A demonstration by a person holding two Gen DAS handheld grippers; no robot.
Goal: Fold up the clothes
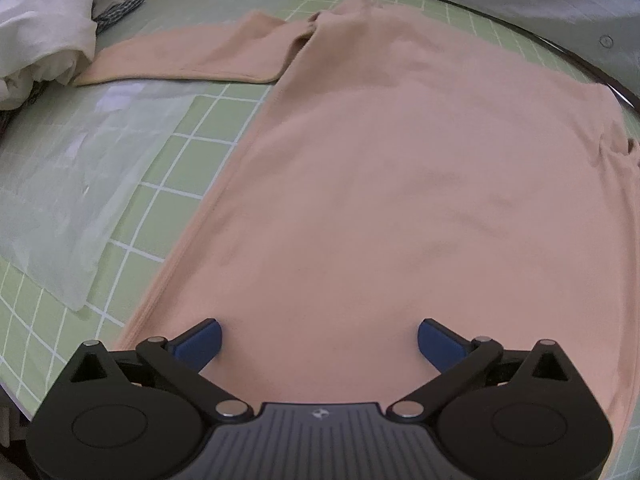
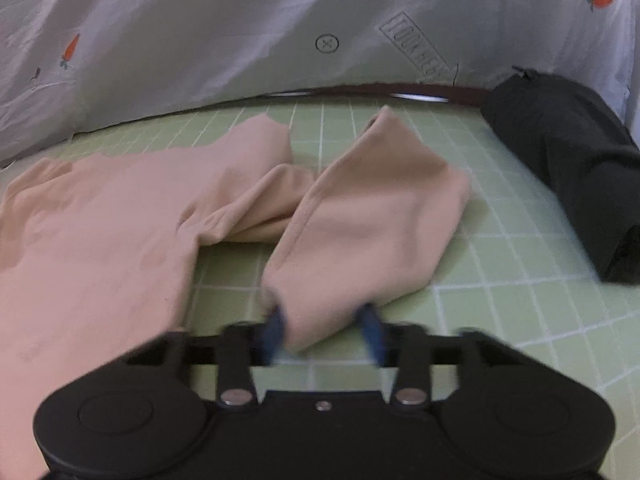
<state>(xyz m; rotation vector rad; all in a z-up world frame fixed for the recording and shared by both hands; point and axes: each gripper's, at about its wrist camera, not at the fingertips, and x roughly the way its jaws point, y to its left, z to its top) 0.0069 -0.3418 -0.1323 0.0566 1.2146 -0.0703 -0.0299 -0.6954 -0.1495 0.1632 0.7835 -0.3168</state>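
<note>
A peach long-sleeved top (image 1: 400, 200) lies spread flat on the green grid mat (image 1: 188, 160) that covers the desk, its body smoothed out and one sleeve (image 1: 192, 56) stretched sideways toward a heap of white cloth (image 1: 44, 32) at the mat's far corner. A sheet of clear plastic (image 1: 80, 184) lies on the mat beside the top's side edge.

The left hand-held gripper (image 1: 319, 342) hovers low over the hem end of the top with its blue fingers (image 1: 200, 342) spread wide apart; nothing is between them, and whether the tips touch the fabric cannot be told.

The right hand-held gripper (image 2: 324, 328) is at the other sleeve (image 2: 360, 216), which is doubled over and bunched up beside the body of the top. The end of that sleeve sits between its two blue fingers (image 2: 274, 330), which are partly closed and appear to pinch the cloth from both sides, though the view there is blurred by motion. A dark rolled garment (image 2: 568, 160) rests on the mat off to the right, well apart from the sleeve, and a white sheet printed with small carrots (image 2: 200, 40) hangs behind the desk.
</note>
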